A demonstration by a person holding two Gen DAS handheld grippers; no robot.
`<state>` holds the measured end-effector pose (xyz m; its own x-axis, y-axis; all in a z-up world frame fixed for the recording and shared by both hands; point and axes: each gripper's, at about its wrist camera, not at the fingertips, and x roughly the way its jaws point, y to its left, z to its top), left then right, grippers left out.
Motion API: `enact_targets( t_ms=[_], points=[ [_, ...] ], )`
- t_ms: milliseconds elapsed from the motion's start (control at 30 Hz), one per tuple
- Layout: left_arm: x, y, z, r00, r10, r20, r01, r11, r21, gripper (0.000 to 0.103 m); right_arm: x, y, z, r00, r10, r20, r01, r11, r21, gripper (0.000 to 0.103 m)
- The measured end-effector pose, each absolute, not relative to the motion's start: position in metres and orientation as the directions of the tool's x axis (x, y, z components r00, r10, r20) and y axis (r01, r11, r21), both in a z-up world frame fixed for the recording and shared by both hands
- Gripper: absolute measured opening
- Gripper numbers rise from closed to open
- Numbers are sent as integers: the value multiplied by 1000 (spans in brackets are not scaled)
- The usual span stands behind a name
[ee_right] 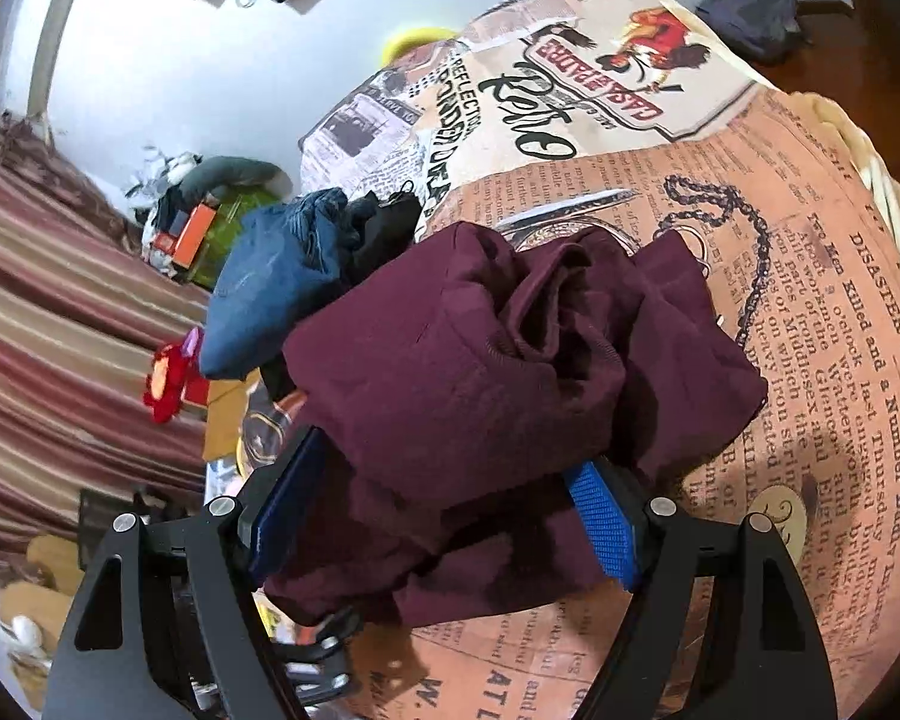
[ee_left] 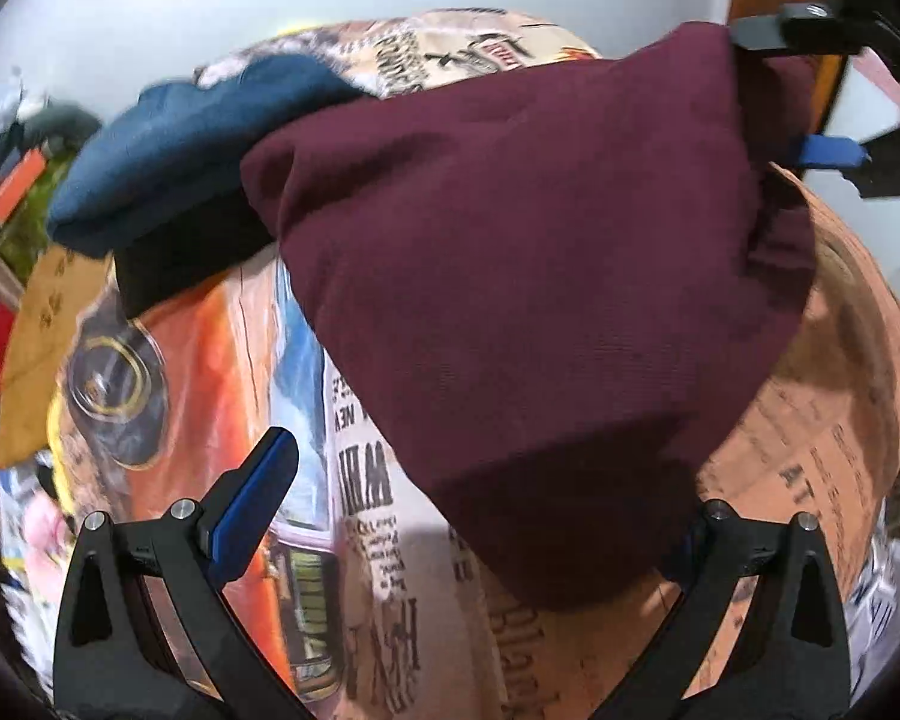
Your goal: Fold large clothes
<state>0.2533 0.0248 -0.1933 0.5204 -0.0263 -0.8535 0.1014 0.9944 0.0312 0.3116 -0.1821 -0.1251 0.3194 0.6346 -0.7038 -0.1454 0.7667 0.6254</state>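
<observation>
We see a bed covered by a newspaper-print sheet [ee_right: 810,276]. On it lies a bunched maroon garment [ee_right: 498,372], with a blue garment [ee_right: 270,288] and a black one [ee_right: 384,228] just beyond it, near the sheet's far-left edge.

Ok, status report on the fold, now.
Left gripper open, maroon garment draped between its fingers. Right gripper open around the bunched garment. Blue jeans lie beside on printed bedspread.
</observation>
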Motion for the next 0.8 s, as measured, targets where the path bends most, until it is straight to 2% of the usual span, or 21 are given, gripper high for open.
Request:
enact_targets(
  t_ms=[233, 267, 300, 367, 467, 667, 800],
  points=[
    [251, 36, -210, 541, -43, -840, 82, 997, 2, 103, 332, -184, -160, 309, 658, -686, -58, 733, 677, 77],
    [250, 36, -210, 542, -42, -839, 81, 997, 3, 103, 333, -185, -163, 313, 660, -683, -54, 730, 681, 74],
    [250, 36, -209, 543, -39, -839, 81, 997, 5, 103, 334, -186, -165, 317, 662, -679, -58, 728, 683, 69],
    [251, 35, -209, 546, -28, -837, 82, 996, 20, 103, 334, -183, -160, 324, 671, -667, -97, 725, 682, 36],
    [249, 32, -203, 555, 1, -832, 91, 994, 61, 103, 325, -173, -138, 371, 624, -688, -186, 775, 603, 21],
    [243, 41, -183, 569, -6, -822, 83, 995, 50, 103, 281, -168, -73, 504, 600, -621, -395, 800, 452, 17],
    [244, 47, -171, 587, 36, -809, 71, 993, 96, 103, 269, -176, -76, 536, 547, -643, -418, 834, 361, 16]
  ],
)
